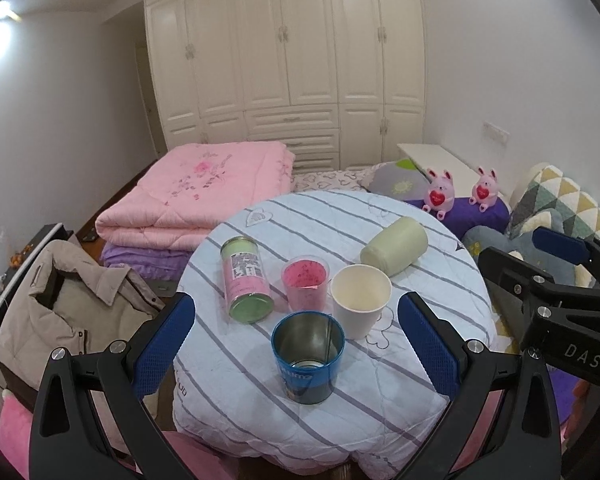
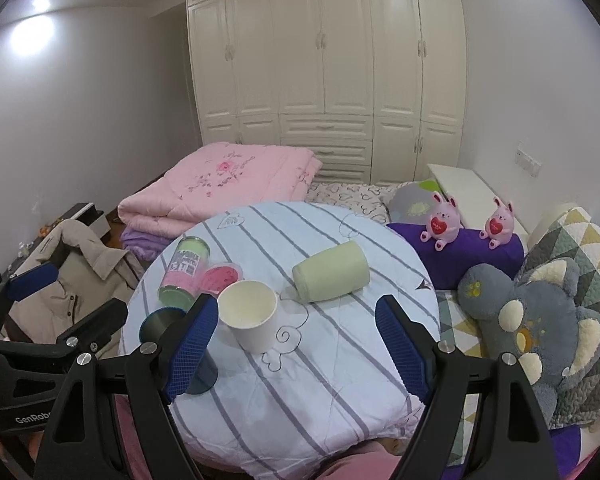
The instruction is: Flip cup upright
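Note:
A pale green cup (image 1: 394,249) lies on its side on the round striped table (image 1: 380,368), at the far right; it also shows in the right wrist view (image 2: 332,271). A white paper cup (image 1: 360,300) (image 2: 252,320), a pink plastic cup (image 1: 305,283) (image 2: 220,278) and a blue tin cup (image 1: 308,356) (image 2: 160,322) stand upright. A pink and green canister (image 1: 246,284) (image 2: 184,276) lies on its side. My left gripper (image 1: 296,344) is open and empty, around the blue cup's near side. My right gripper (image 2: 300,344) is open and empty, short of the green cup.
A folded pink quilt (image 1: 196,196) lies behind the table on the left. A beige jacket (image 1: 68,304) is at the left. Pink plush rabbits (image 2: 440,220), a purple cushion (image 2: 460,256) and a grey plush pillow (image 2: 532,320) are at the right. The wardrobe (image 1: 284,48) stands at the back.

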Action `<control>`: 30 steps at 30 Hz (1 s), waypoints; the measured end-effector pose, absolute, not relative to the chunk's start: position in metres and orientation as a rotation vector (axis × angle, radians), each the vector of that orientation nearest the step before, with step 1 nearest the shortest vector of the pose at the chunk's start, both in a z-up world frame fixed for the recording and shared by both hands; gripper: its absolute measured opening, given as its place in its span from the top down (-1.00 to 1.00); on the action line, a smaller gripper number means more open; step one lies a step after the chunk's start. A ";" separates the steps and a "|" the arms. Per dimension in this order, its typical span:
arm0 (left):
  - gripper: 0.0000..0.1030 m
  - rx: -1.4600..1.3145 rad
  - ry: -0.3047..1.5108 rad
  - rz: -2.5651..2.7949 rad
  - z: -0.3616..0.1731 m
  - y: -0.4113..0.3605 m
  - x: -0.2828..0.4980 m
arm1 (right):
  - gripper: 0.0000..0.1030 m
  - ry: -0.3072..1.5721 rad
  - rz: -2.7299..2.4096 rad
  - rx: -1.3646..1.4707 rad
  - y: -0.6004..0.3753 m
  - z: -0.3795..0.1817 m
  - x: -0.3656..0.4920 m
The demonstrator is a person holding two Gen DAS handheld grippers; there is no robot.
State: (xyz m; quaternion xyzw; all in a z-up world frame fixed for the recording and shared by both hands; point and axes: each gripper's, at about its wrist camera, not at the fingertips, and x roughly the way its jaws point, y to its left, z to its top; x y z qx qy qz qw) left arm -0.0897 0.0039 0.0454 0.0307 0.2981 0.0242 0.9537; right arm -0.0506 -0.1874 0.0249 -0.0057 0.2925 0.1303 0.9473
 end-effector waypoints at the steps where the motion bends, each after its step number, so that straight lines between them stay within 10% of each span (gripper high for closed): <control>1: -0.99 0.064 0.604 0.050 0.045 0.003 -0.089 | -0.60 0.589 0.260 -0.015 -0.187 0.025 -0.051; 30: -0.99 0.071 0.597 0.058 0.042 0.007 -0.071 | -0.60 0.596 0.234 -0.038 -0.180 0.023 -0.034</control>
